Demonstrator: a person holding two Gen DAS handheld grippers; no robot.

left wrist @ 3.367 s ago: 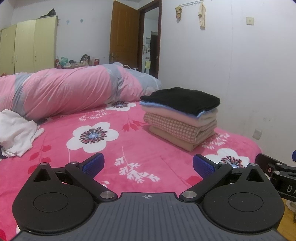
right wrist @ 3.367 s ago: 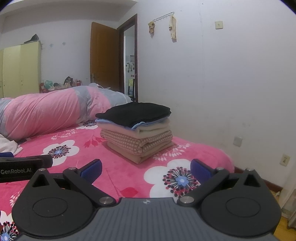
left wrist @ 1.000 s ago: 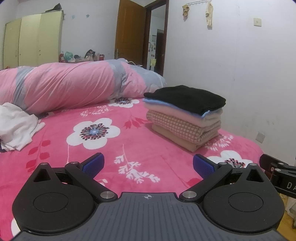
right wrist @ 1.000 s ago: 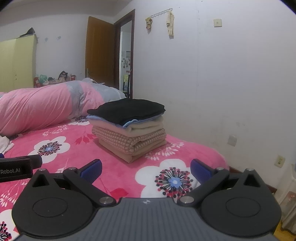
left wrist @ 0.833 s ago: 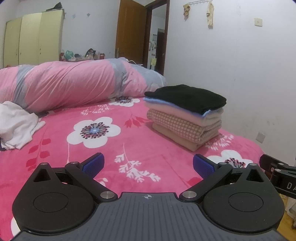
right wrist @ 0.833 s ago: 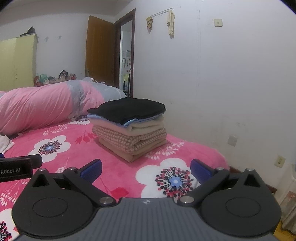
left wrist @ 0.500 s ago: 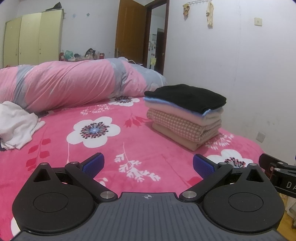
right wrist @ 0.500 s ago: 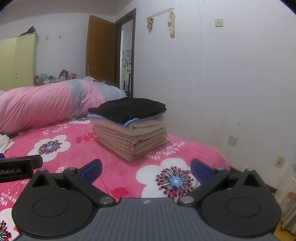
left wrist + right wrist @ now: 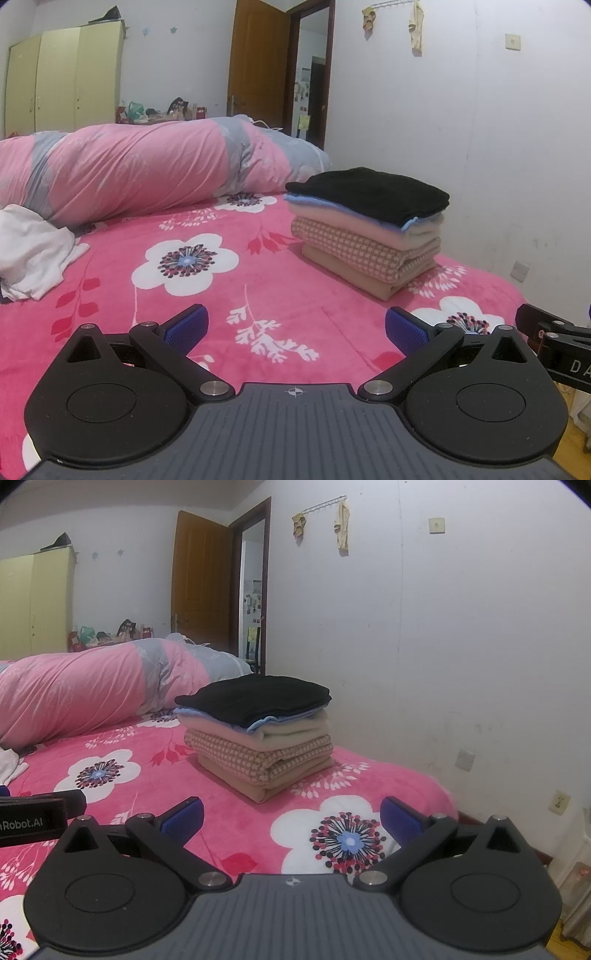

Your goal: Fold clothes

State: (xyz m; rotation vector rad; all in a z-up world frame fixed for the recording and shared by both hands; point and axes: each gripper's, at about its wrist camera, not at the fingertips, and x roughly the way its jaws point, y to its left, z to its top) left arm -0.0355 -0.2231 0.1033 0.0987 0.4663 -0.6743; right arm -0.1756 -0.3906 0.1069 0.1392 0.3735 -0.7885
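A stack of folded clothes (image 9: 369, 229) (image 9: 258, 734) sits on the pink flowered bed (image 9: 229, 302) (image 9: 140, 760) near the wall, with a black garment on top, then blue, beige, checked and tan layers. A crumpled white garment (image 9: 29, 251) (image 9: 9, 764) lies unfolded at the bed's left. My left gripper (image 9: 293, 328) hovers open over the bed's near part, well short of the stack. My right gripper (image 9: 291, 818) is open too, nothing between its blue pads (image 9: 184, 818).
A rolled pink and grey quilt (image 9: 147, 166) lies across the far side of the bed. A white wall (image 9: 461, 646) runs along the right, with an open brown door (image 9: 258, 70) and yellow wardrobe (image 9: 62, 74) behind. The bed's edge drops to the floor at right.
Both views have shifted only slightly since the earliest frames; the stack sits a little differently in frame. Both grippers stay open and the clothes have not moved.
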